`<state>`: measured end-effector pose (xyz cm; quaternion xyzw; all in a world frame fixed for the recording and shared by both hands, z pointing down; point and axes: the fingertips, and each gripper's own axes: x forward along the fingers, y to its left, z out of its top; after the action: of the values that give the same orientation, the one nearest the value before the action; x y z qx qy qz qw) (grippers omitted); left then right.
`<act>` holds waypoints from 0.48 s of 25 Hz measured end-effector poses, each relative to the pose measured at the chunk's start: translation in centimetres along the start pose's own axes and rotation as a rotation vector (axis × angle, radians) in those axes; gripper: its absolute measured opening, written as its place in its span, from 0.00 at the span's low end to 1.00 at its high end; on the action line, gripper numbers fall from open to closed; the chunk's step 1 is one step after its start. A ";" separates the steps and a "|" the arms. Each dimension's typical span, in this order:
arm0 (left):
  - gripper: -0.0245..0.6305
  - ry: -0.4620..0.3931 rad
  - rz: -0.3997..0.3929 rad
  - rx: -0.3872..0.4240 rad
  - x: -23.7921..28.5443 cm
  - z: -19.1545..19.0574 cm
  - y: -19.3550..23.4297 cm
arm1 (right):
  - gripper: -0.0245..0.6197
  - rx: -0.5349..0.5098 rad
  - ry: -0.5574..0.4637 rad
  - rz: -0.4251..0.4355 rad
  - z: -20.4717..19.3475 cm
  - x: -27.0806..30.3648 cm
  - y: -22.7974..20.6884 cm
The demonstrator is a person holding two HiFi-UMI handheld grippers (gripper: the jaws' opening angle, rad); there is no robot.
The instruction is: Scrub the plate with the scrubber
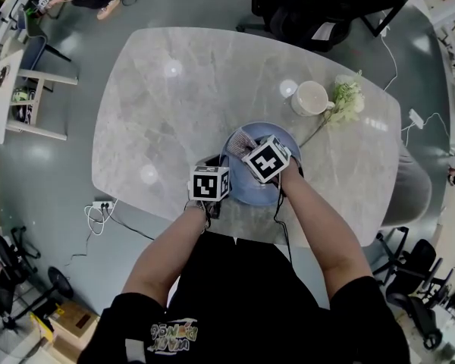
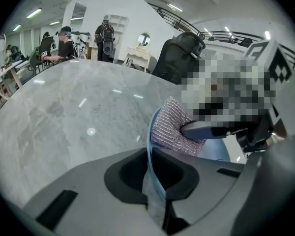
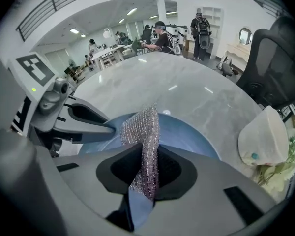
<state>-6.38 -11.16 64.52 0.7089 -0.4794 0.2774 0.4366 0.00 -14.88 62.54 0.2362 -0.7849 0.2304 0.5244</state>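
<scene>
A blue plate (image 1: 252,190) lies on the grey marble table near its front edge. My left gripper (image 1: 210,183) is shut on the plate's near-left rim; in the left gripper view the rim (image 2: 150,146) runs up from between the jaws of my left gripper (image 2: 155,183). My right gripper (image 1: 266,160) is above the plate, shut on a silvery mesh scrubber (image 1: 241,139). In the right gripper view the scrubber (image 3: 144,141) stands up from my right gripper (image 3: 145,178) over the plate (image 3: 189,136). The scrubber (image 2: 173,128) rests against the plate's surface.
A white cup (image 1: 311,98) and a sprig of pale flowers (image 1: 348,99) stand behind the plate at the right. The table's front edge (image 1: 235,230) is close to my body. Office chairs (image 1: 318,10) stand beyond the far side.
</scene>
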 end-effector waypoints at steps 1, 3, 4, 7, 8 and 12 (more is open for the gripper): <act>0.10 0.001 -0.002 0.002 0.0 0.0 0.0 | 0.16 -0.006 0.003 -0.020 0.0 0.2 -0.2; 0.10 0.004 -0.008 0.004 0.0 -0.1 0.2 | 0.16 -0.015 0.001 -0.054 0.2 0.7 -0.4; 0.10 0.004 -0.010 0.003 0.0 -0.1 0.2 | 0.17 -0.017 -0.002 -0.066 0.3 0.9 -0.6; 0.10 0.002 -0.011 -0.001 0.0 0.0 0.2 | 0.17 0.005 -0.013 -0.090 0.4 1.0 -1.4; 0.10 0.001 -0.012 -0.002 0.0 -0.1 0.2 | 0.17 0.022 -0.017 -0.096 0.3 1.0 -1.7; 0.10 -0.001 -0.010 -0.002 0.0 -0.1 0.2 | 0.16 0.087 -0.027 -0.123 0.0 0.7 -3.4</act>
<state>-6.56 -11.10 64.63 0.7110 -0.4762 0.2743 0.4388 1.87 -17.65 63.60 0.3097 -0.7650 0.2284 0.5164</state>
